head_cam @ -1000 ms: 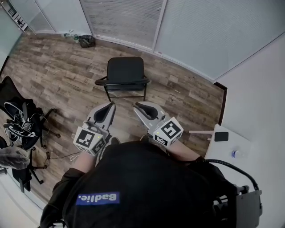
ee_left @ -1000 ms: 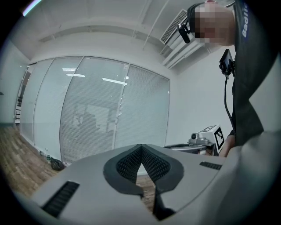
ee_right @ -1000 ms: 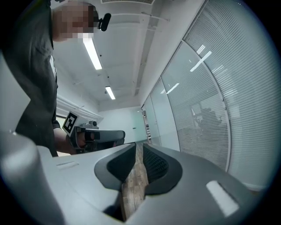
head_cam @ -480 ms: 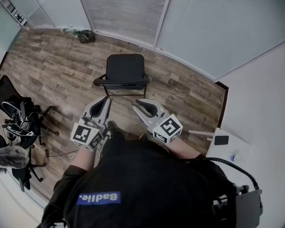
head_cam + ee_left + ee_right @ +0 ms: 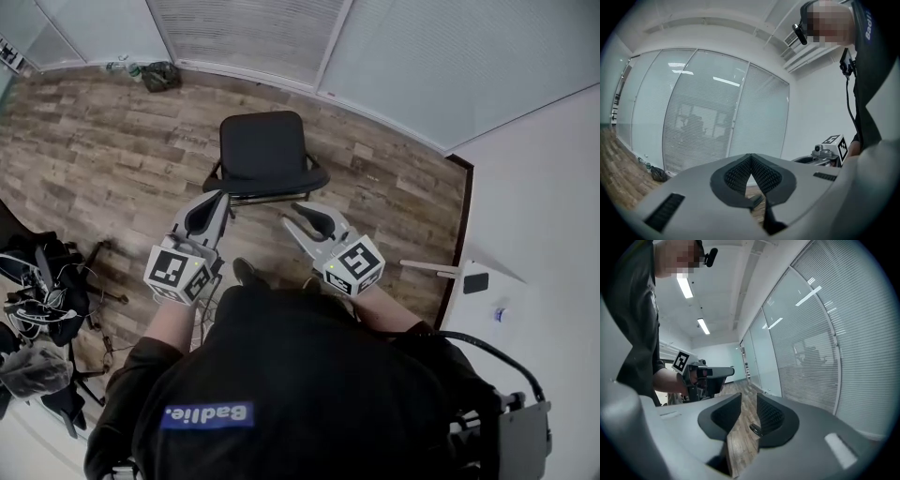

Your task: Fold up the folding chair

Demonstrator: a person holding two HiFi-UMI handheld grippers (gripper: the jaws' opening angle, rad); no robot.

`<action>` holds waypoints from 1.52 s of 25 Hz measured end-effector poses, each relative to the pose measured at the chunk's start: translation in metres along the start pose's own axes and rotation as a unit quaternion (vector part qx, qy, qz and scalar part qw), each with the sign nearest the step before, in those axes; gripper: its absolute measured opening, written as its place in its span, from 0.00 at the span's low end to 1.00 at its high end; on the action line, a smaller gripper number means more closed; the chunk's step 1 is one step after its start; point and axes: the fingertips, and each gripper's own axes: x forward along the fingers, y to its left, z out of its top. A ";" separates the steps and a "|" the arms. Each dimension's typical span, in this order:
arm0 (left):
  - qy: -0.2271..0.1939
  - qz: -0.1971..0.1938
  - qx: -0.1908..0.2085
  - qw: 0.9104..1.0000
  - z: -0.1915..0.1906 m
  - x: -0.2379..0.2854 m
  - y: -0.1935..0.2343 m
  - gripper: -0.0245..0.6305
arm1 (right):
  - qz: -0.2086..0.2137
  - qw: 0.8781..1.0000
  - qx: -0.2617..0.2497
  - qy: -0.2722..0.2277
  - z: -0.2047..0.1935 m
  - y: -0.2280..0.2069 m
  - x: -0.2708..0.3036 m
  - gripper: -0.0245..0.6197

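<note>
Open floor point(image 5: 103, 141) surrounds the folding chair point(image 5: 265, 155); black clutter point(image 5: 42, 281) stands left.

Mid-frame, the left gripper point(image 5: 213, 208) points up-frame, jaws pressed together and empty; the right gripper point(image 5: 302, 215) beside it is opening, also empty.

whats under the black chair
The chair stands on the wood floor, and part of its dark frame shows below its near edge. The seat covers the floor directly beneath, so anything there cannot be seen.
</note>
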 end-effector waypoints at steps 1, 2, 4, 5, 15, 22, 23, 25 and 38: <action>0.005 -0.006 0.001 1.000 0.000 0.002 0.010 0.04 | -0.009 1.000 0.001 0.001 0.001 -0.002 0.008 0.16; 0.009 -0.012 0.001 1.000 -0.001 0.005 0.019 0.04 | -0.017 1.000 0.002 0.002 0.001 -0.005 0.015 0.16; 0.016 -0.022 0.001 1.000 -0.003 0.010 0.034 0.04 | -0.032 0.999 0.002 0.003 0.001 -0.010 0.027 0.17; 0.019 -0.027 0.001 0.999 -0.004 0.014 0.040 0.04 | -0.039 0.999 0.002 0.004 0.001 -0.014 0.033 0.17; 0.059 -0.024 -0.002 0.998 -0.025 0.066 0.071 0.05 | -0.042 0.999 0.008 0.028 -0.028 -0.059 0.052 0.20; 0.109 -0.008 0.000 0.994 -0.044 0.124 0.089 0.05 | -0.018 0.998 -0.003 0.063 -0.061 -0.110 0.056 0.22; 0.114 -0.005 0.002 0.993 -0.048 0.134 0.093 0.05 | -0.014 0.998 -0.003 0.067 -0.066 -0.118 0.056 0.22; 0.122 0.001 0.005 0.992 -0.055 0.152 0.101 0.05 | -0.009 0.997 -0.003 0.077 -0.077 -0.132 0.057 0.23; 0.172 -0.021 0.003 0.985 -0.097 0.211 0.160 0.05 | -0.028 0.991 -0.024 0.127 -0.125 -0.151 0.084 0.26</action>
